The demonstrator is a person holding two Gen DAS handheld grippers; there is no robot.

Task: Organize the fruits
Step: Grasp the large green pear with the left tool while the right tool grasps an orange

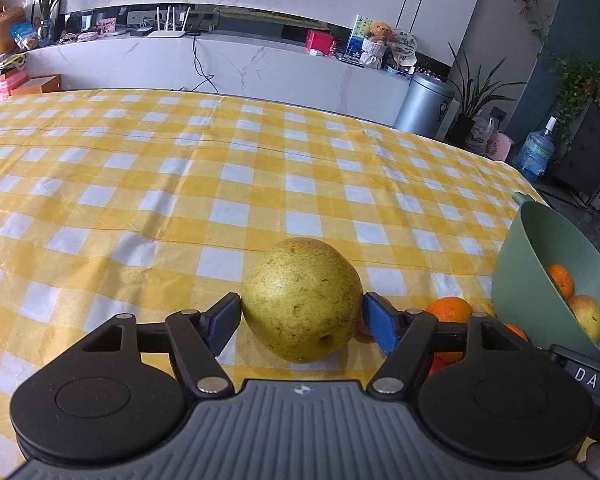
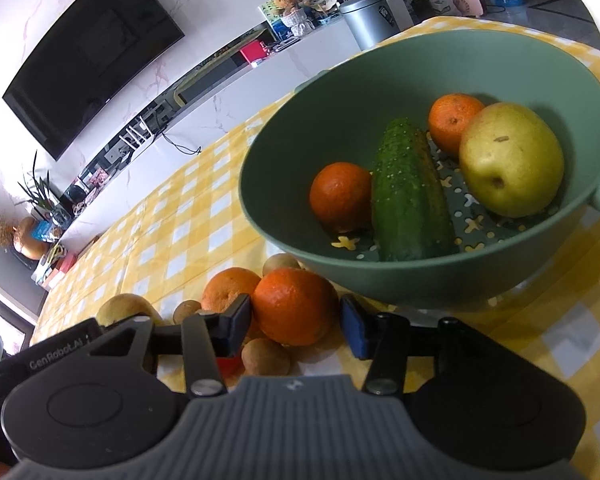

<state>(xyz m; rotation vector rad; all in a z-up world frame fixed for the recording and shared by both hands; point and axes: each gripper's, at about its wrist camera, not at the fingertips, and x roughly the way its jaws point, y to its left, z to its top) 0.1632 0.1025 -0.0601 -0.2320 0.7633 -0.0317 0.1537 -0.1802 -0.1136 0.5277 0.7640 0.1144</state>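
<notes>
A yellow-green pear (image 1: 300, 296) lies on the yellow checked tablecloth (image 1: 180, 184). My left gripper (image 1: 300, 308) is open around it, its blue pads close beside the pear's two sides. In the right wrist view an orange mandarin (image 2: 294, 304) sits on the cloth between the jaws of my right gripper (image 2: 296, 316). The left pad meets its edge and a thin gap shows at the right pad. Just beyond stands the green bowl (image 2: 300, 140), holding a cucumber (image 2: 408, 192), two mandarins (image 2: 340, 196) and a pear (image 2: 508, 160).
Another orange (image 2: 228, 288), several small brown fruits (image 2: 266, 356) and something red under the left finger lie by the held-in mandarin. The bowl (image 1: 516, 264) stands at the table's right. A cabinet with a television runs behind the table.
</notes>
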